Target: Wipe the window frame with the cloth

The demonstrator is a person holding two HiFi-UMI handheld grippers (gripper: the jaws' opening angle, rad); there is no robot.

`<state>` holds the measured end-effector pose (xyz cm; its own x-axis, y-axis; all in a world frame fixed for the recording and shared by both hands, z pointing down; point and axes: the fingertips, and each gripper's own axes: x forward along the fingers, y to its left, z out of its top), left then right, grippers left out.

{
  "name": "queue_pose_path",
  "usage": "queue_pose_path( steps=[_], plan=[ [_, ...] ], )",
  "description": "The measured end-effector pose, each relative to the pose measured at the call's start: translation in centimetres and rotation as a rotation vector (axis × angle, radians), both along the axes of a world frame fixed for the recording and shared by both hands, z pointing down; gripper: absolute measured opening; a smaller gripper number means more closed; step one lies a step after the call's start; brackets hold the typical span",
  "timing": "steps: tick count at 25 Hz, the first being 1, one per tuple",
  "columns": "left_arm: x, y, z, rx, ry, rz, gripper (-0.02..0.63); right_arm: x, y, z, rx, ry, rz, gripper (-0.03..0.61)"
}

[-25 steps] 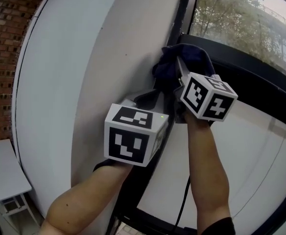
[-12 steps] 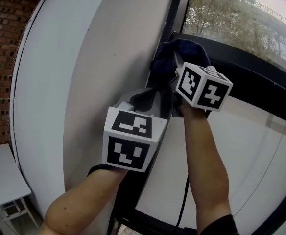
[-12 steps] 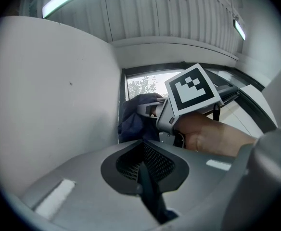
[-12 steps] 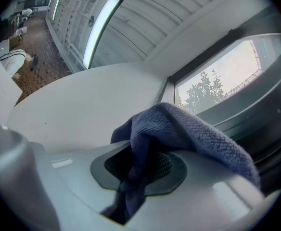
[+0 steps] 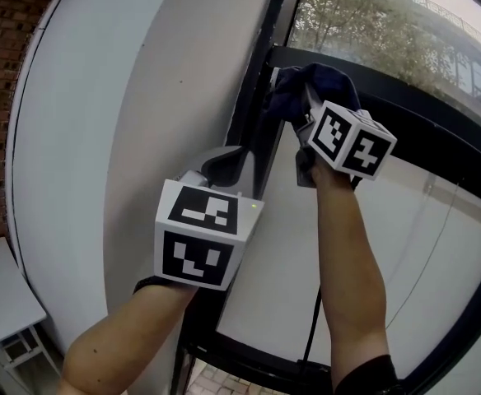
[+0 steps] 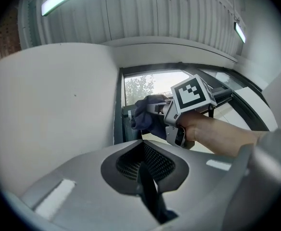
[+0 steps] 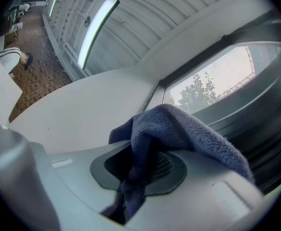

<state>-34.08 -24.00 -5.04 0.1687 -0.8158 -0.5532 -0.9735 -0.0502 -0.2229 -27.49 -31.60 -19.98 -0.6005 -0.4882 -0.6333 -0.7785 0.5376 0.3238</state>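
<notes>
Over on the left there's the white wall (image 5: 100,138), and the left gripper (image 6: 143,170) hangs low beside it, jaws pressed together on nothing, aimed up at the work. Next comes the window frame (image 5: 255,89): its black upright runs top to bottom, and a rail branches off to the right. In that corner sits the cloth (image 5: 294,89), dark blue and bunched, clamped in the closed jaws of the right gripper (image 5: 313,115), plainly the nearer tool. The cloth looks pressed to the upright, though I can't swear it touches. The upright lies just left of the cloth, so a stroke would run along it, up or down.
</notes>
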Motion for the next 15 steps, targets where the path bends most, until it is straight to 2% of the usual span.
queue_pose_path(
  steps=[5,10,12,15],
  plan=[
    [2.1,2.4,0.4,-0.003,-0.017,0.044,-0.006,4.1,0.7,-0.4,0.002,-0.022,0.067,0.064],
    [4.1,2.1,0.4,-0.055,0.017,0.155,-0.006,6.8,0.9,-0.4,-0.025,-0.009,0.106,0.064],
    [4.4,1.6,0.5,-0.068,0.025,0.144,-0.006,7.5,0.9,-0.3,-0.029,-0.003,0.112,0.064],
    [5.1,1.3,-0.4,-0.046,0.024,0.126,-0.006,9.0,1.0,-0.4,-0.027,-0.019,0.103,0.064]
  ],
)
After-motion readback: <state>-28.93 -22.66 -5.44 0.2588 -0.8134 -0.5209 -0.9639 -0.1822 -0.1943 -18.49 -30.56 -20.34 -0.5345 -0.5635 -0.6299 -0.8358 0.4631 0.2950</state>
